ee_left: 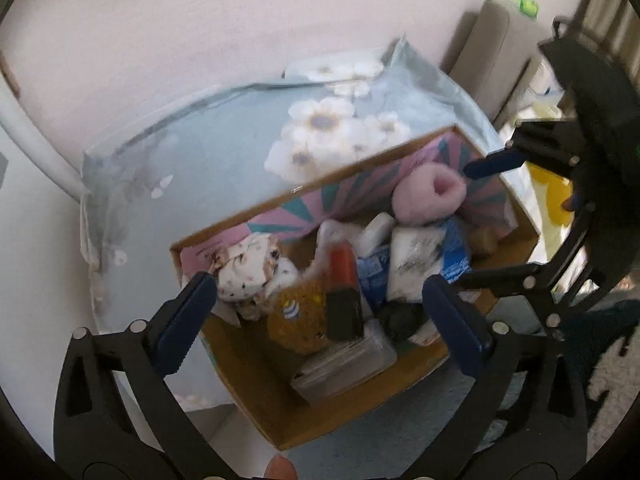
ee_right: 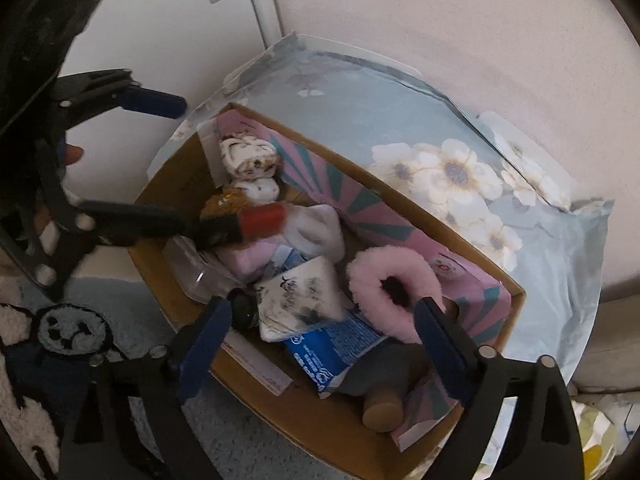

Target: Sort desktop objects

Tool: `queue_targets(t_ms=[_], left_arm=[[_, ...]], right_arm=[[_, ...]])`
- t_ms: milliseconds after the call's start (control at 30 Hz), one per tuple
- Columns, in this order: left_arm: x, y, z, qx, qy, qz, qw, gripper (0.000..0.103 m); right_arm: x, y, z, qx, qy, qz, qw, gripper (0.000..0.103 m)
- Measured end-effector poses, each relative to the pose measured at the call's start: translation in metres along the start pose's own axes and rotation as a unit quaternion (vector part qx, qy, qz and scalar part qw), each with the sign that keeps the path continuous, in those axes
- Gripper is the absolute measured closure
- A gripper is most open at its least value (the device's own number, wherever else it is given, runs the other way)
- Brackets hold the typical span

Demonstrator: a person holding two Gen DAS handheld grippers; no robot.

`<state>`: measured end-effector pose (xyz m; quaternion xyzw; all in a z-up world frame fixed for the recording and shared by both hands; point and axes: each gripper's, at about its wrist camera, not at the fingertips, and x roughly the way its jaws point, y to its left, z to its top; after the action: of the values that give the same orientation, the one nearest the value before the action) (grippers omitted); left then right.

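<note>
— Cardboard box [ee_left: 256,396] full of small things sits on the round table [ee_left: 224,148] with the pale blue flowered cover, is that right?

— Yes. Inside it lie a pink fluffy ring [ee_right: 394,294], a white packet [ee_right: 300,300] on a blue one [ee_right: 340,350], a patterned white cloth bundle [ee_left: 250,274], a clear plastic case [ee_left: 348,364] and a mustard-coloured soft thing [ee_left: 296,320]

— Where is the red and black tube [ee_left: 344,292]?

— Blurred, above the mustard soft thing near the middle of the box. From the right wrist view the tube [ee_right: 244,224] lies just off the end of one finger of the left gripper; whether it is touching, I cannot tell

— And the left gripper [ee_left: 320,320]?

— Fingers spread wide over the box, one on each side of the tube

— The right gripper [ee_right: 322,328]?

— Also wide apart, poised over the white packet and the pink ring, gripping nothing. In the left wrist view one of its blue fingertips [ee_left: 494,164] shows beside the pink ring [ee_left: 430,196]
</note>
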<state>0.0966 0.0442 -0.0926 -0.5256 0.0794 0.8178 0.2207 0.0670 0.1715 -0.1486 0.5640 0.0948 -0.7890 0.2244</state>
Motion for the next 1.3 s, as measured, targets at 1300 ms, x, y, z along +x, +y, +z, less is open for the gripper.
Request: queue_targets(t_ms=[1300], left_arm=[[-0.043,0.058,0.062,-0.19,-0.091,0.102,0.9722,0.0]], right_arm=[[-0.035,-0.054,0.042,0.205,-0.053,-0.107,0.972,0.001]])
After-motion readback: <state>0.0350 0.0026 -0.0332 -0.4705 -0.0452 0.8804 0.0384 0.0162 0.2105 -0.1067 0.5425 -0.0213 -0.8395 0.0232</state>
